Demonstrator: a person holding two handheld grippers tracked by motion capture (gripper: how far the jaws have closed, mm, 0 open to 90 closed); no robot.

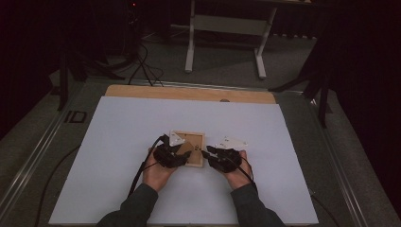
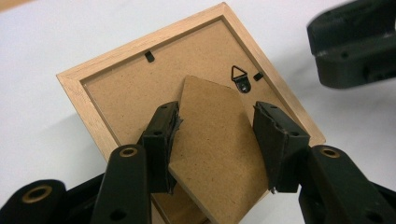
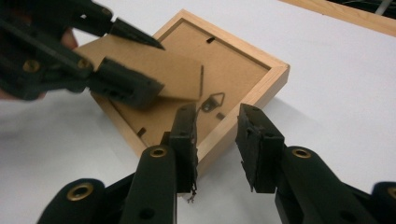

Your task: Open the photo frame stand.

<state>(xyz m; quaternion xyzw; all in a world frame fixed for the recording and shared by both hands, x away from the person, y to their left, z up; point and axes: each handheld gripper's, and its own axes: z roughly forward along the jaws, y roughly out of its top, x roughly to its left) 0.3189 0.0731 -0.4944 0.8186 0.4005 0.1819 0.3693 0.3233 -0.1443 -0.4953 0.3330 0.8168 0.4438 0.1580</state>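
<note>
- No legible text, label, brand or number appears in any view.
- Grey plates (image 1: pixel 231 142) atop the grippers carry small dark marks, too small to read.
- Frame back (image 2: pixel 140 88), ahead of the left gripper's jaws: unprinted.

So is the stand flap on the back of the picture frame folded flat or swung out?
Swung out. The stand flap lifts off the frame backing, between the left gripper jaws; the right gripper view shows a shadow beneath it.
</note>
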